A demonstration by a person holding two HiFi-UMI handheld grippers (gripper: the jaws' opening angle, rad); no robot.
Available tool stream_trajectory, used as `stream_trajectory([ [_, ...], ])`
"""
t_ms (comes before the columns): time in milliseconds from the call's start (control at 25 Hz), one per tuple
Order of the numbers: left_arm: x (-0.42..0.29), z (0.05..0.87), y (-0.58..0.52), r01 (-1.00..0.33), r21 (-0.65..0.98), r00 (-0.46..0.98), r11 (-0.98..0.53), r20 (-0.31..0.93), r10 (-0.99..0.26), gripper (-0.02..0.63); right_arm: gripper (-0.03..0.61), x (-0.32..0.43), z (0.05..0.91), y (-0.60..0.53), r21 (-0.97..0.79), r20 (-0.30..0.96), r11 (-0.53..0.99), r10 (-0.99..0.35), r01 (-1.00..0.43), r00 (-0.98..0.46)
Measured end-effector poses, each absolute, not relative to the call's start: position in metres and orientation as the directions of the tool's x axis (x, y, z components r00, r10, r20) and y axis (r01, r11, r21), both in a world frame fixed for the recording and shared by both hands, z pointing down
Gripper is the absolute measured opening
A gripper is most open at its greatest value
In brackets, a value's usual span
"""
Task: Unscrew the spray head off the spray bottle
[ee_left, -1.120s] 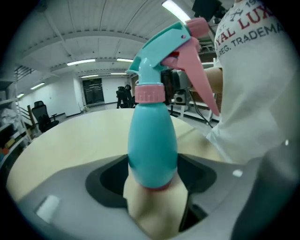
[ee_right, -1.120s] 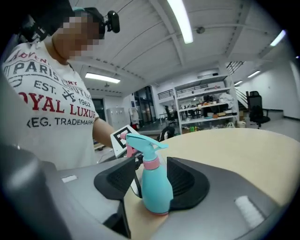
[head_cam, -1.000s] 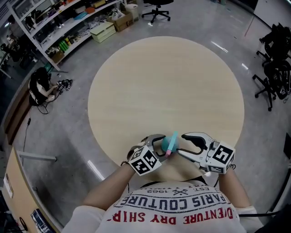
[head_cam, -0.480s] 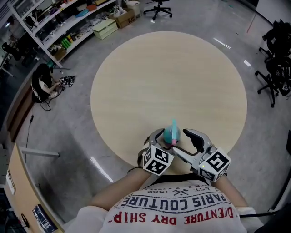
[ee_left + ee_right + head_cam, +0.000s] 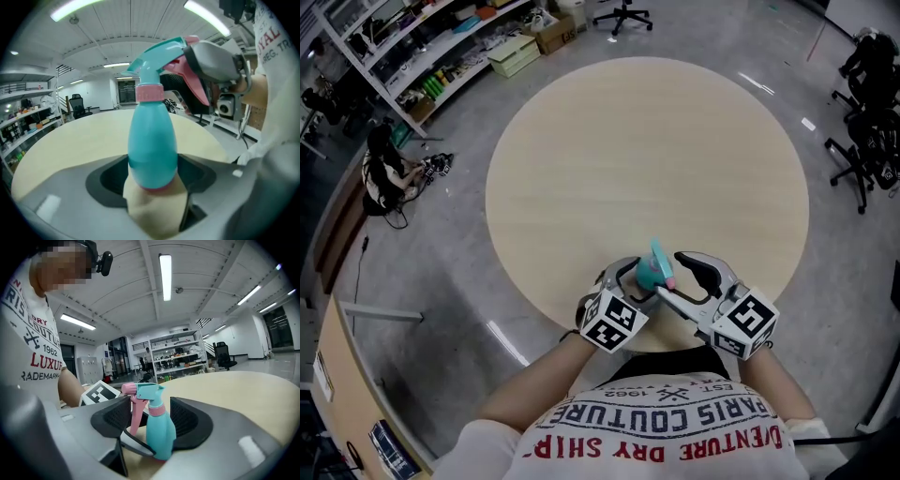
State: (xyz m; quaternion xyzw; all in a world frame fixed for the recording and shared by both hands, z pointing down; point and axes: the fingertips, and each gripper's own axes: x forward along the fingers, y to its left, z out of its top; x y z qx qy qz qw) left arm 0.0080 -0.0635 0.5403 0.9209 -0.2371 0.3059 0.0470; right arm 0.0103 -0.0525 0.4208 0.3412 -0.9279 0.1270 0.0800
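A teal spray bottle [image 5: 653,270] with a pink collar [image 5: 149,92] and a teal-and-pink spray head [image 5: 159,58] stands near the table's near edge. My left gripper [image 5: 630,277] is shut on the bottle's lower body [image 5: 152,140], a pad pressed against each side. From the right, my right gripper [image 5: 673,277] reaches around the spray head [image 5: 145,392]. Its jaws have just been closing, but the pads stand off the head and the pink trigger [image 5: 135,416], so it is open.
The round beige table [image 5: 647,159] stretches away beyond the bottle. Shelves [image 5: 422,47] and cardboard boxes [image 5: 514,58] line the far left. Office chairs [image 5: 862,141] stand at the right. The person's shirt fills the bottom of the head view.
Both grippers and the bottle have shifted slightly farther onto the table. The right gripper's jaws now stand wider around the spray head than a second ago.
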Motion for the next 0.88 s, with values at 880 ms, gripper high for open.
stream_trajectory([
  [880,0.009,0.539,-0.059,-0.403,-0.051,0.717,-0.914,0.604,-0.350,0.324,0.264,0.057,0.428,-0.056,-0.149,0.289,0.736,-0.606,-0.660,-0.741],
])
